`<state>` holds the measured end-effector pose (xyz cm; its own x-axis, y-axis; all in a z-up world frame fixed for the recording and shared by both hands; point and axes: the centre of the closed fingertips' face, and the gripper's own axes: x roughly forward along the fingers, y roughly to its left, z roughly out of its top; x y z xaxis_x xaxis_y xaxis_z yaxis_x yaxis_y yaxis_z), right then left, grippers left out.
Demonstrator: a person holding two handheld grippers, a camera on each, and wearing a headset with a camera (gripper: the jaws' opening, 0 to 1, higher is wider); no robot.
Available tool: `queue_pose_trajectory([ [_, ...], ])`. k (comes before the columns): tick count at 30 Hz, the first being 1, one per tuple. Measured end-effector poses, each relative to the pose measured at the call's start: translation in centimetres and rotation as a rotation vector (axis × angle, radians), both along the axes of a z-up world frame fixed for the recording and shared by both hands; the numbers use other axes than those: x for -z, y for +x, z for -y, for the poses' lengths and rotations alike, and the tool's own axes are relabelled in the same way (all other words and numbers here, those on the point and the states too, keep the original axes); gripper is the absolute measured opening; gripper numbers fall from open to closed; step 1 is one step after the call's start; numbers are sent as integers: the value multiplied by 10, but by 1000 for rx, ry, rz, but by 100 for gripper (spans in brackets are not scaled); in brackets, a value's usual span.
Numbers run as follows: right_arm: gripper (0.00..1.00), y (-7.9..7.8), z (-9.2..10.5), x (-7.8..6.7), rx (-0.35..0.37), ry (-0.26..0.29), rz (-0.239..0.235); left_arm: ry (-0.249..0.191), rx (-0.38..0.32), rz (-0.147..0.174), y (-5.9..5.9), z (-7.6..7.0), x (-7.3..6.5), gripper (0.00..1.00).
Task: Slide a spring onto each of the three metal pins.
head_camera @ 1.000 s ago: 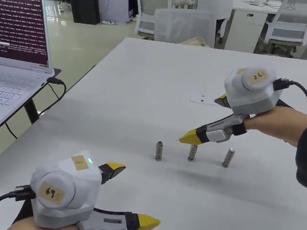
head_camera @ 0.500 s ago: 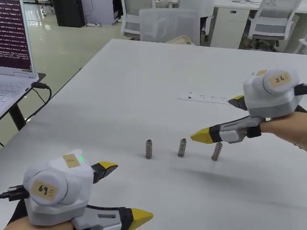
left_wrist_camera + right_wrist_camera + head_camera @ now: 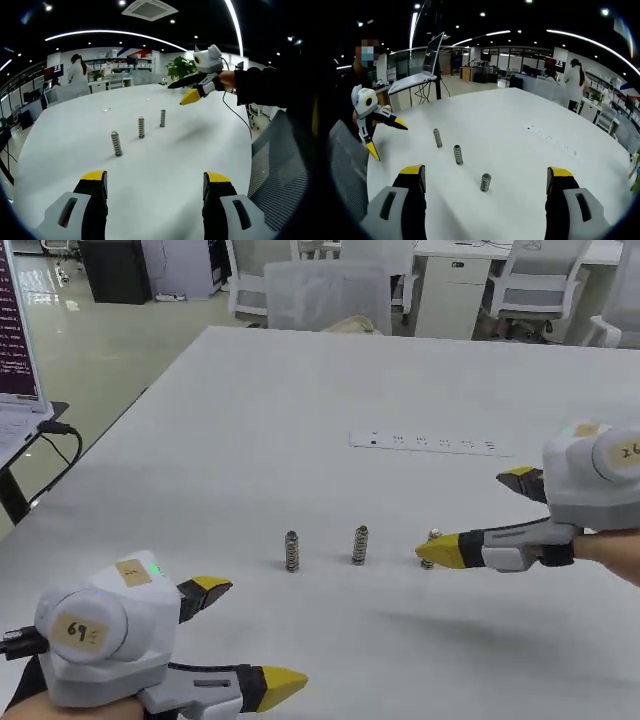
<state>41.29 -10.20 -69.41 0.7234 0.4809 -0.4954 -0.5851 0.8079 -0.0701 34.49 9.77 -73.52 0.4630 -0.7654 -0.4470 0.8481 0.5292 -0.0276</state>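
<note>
Three springs are seen standing in a row on the white tabletop, running from 9 o'clock to 3 o'clock in the head view: the first spring, the middle spring and the last spring. Each one stands upright, as if a pin were held inside it, though the pins are mostly hidden by the coils. So the task is judged to be done, or very nearly. No loose spring is seen lying on the tabletop.

The left hand-held gripper is held low at 7 o'clock from the row, well apart from it. Its jaws are spread wide and nothing is held between them. The right hand-held gripper is held at 3 o'clock from the row. Its jaws are also spread wide and nothing is gripped. One yellow tip is seen just in front of the last spring, but whether it touches cannot be told.
</note>
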Motion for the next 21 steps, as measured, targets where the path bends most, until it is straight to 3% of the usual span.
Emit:
queue_pose_trajectory([
  [15, 100, -39, -21, 15, -36, 35, 31, -32, -32, -14, 3, -5, -1, 75],
  [21, 100, -54, -18, 23, -41, 33, 21, -34, -32, -17, 4, -5, 2, 75],
])
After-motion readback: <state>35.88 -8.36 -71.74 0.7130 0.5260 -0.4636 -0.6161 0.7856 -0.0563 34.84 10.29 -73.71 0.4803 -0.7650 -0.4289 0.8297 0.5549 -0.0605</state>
